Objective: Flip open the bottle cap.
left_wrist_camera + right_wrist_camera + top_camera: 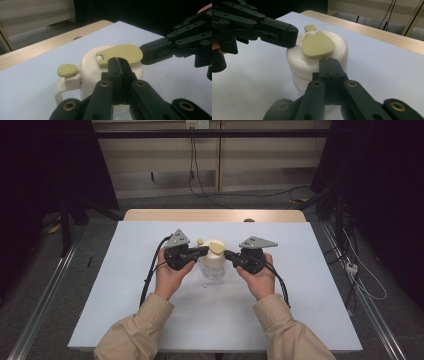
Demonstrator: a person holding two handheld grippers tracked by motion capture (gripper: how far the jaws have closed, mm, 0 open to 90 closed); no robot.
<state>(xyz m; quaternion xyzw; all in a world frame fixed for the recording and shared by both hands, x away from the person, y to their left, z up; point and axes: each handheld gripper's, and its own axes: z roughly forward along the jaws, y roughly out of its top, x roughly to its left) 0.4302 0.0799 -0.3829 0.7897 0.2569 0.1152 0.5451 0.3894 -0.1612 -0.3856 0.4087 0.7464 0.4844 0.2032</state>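
Jug flanked by two grippers at frame centre

A cream-lidded jug (213,257) is seen on the white table (125,290); the left gripper (202,251) and right gripper (228,254) are pressed against its lid from either side, each held in a hand with a beige sleeve.

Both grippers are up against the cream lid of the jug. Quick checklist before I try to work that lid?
1. Left gripper shut, fingers together at the lid's edge: ok.
2. Right gripper shut, at the opposite edge: ok.
3. Cream lid seated level on the clear jug: ok.
4. Yellow-green flap lying flat on the lid: ok.
5. Fingers actually pressing the lid: cannot tell.
6. Jug upright on the white table, handle unobstructed: ok.
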